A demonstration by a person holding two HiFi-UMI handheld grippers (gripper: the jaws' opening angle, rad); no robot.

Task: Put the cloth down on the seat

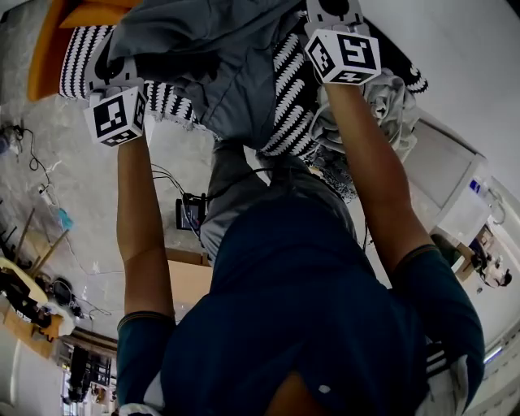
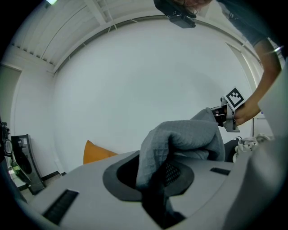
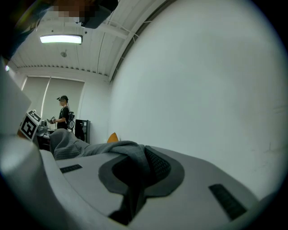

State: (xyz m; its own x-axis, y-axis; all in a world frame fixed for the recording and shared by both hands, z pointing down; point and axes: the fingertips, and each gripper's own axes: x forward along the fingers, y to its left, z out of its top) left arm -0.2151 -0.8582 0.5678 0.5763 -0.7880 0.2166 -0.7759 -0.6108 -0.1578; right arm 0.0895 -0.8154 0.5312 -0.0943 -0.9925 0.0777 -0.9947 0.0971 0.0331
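Note:
A grey cloth (image 1: 219,65) hangs spread between my two grippers, just above a seat with a black-and-white striped cover (image 1: 288,89). My left gripper (image 1: 114,69) is shut on the cloth's left edge, and the left gripper view shows the fabric (image 2: 180,139) pinched between its jaws. My right gripper (image 1: 333,16) is shut on the right edge, where the cloth (image 3: 121,152) folds into its jaws. An orange cushion (image 1: 57,32) lies at the seat's far left. The cloth hides both sets of fingertips in the head view.
A crumpled pale cloth pile (image 1: 390,101) lies at the seat's right end. A white wall (image 2: 144,81) stands behind the seat. On the floor are cables (image 1: 41,175) and a black device (image 1: 188,213). A person (image 3: 63,112) stands far off in the room.

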